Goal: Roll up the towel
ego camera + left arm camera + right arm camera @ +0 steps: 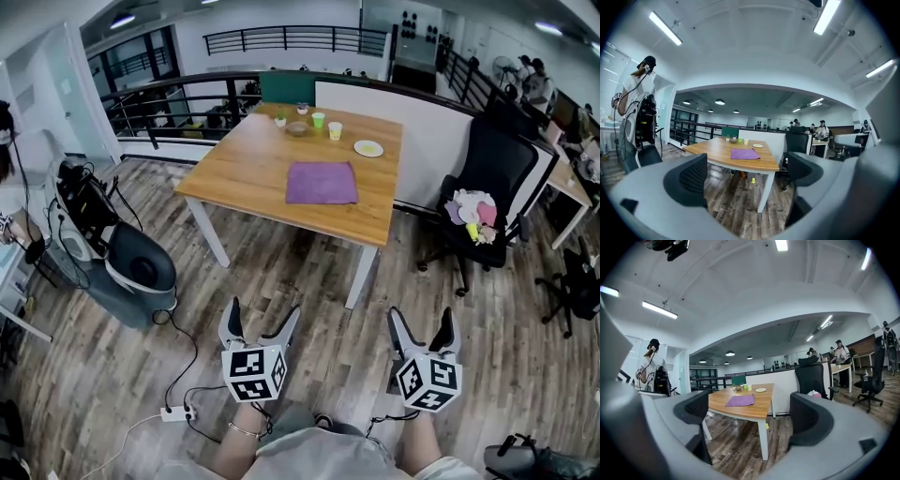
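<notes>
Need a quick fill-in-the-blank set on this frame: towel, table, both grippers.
The towel lies flat on the table; its colour is ____. The left gripper and right gripper each have fingers ____, holding nothing. In the head view, the black chair stands to the table's ____.
Missing: purple; open; right.

What the bowl [297, 128] holds is too small to tell; the left edge crops a person [9, 211].
</notes>
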A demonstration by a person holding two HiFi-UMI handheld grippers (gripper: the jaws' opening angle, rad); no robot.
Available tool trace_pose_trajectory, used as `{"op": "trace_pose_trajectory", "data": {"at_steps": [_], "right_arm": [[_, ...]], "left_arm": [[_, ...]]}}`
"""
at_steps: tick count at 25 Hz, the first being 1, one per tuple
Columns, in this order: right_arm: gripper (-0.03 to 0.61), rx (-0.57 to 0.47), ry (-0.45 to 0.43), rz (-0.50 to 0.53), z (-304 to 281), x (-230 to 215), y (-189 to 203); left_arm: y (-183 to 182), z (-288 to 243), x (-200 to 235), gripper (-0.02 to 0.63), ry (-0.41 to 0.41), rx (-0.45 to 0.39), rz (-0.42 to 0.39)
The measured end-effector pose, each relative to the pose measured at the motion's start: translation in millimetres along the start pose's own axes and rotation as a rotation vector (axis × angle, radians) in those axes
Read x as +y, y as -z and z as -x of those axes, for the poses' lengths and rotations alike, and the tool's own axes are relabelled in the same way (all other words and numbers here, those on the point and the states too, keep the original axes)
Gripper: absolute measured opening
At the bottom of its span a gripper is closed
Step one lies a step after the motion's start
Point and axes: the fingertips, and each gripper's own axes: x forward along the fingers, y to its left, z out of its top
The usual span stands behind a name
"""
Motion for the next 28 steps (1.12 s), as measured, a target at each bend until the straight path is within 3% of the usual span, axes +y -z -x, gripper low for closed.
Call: {"op": "trace_pose_trajectory", "data": {"at_steps": [12,28], "right_arm": [[0.531,0.050,-0.006,-0.045,-65.5,-18.7,10.1],[0.511,0.047,0.036,-0.056,-222.0,-2.7,-12.7]], "left_arm": [[1.5,-59.3,8.6,0.525,-0.027,0.022,0.012],[-41.9,-223.0,73.7,0.525,0.008,0.015,0.007]]}}
